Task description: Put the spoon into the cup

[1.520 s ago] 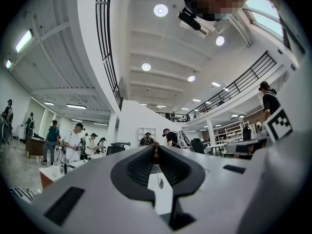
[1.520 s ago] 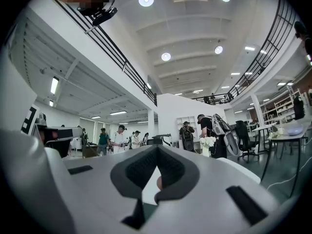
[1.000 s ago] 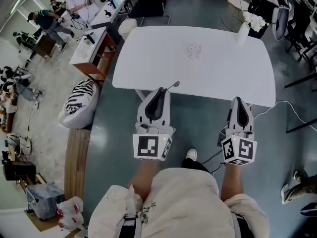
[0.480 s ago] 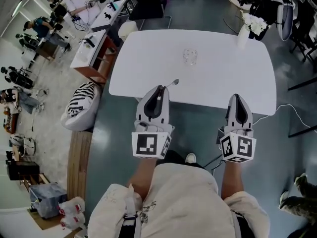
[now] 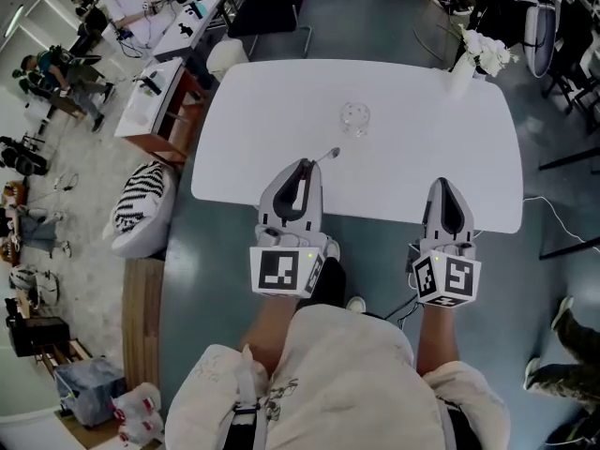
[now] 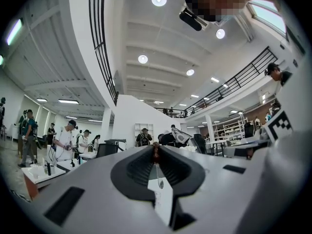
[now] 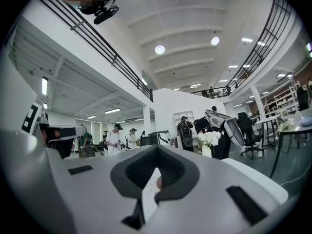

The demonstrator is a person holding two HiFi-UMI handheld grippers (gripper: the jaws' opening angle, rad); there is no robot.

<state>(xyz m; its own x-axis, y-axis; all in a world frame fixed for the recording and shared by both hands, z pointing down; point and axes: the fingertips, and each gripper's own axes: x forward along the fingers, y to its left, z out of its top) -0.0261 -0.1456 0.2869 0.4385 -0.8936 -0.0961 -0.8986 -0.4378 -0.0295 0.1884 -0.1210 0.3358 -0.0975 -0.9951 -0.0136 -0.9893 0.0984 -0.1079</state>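
Observation:
A clear glass cup (image 5: 354, 117) stands upright near the middle of the white table (image 5: 412, 157). My left gripper (image 5: 304, 165) is shut on a metal spoon (image 5: 324, 160), whose bowl sticks out ahead and to the right over the table's near part, short of the cup. In the left gripper view the jaws (image 6: 155, 147) meet on the thin handle. My right gripper (image 5: 443, 184) hovers over the table's near edge at the right, shut and empty. In the right gripper view its tips (image 7: 157, 147) touch.
A white vase of white flowers (image 5: 461, 68) stands at the table's far right corner. A dark chair (image 5: 267, 7) is behind the table. A striped cushion (image 5: 141, 204) and a wooden desk (image 5: 155, 101) lie to the left. People work at desks far left.
Both grippers have moved forward, from short of the table to over its near edge. The spoon stays in the left gripper and is now closer to the cup.

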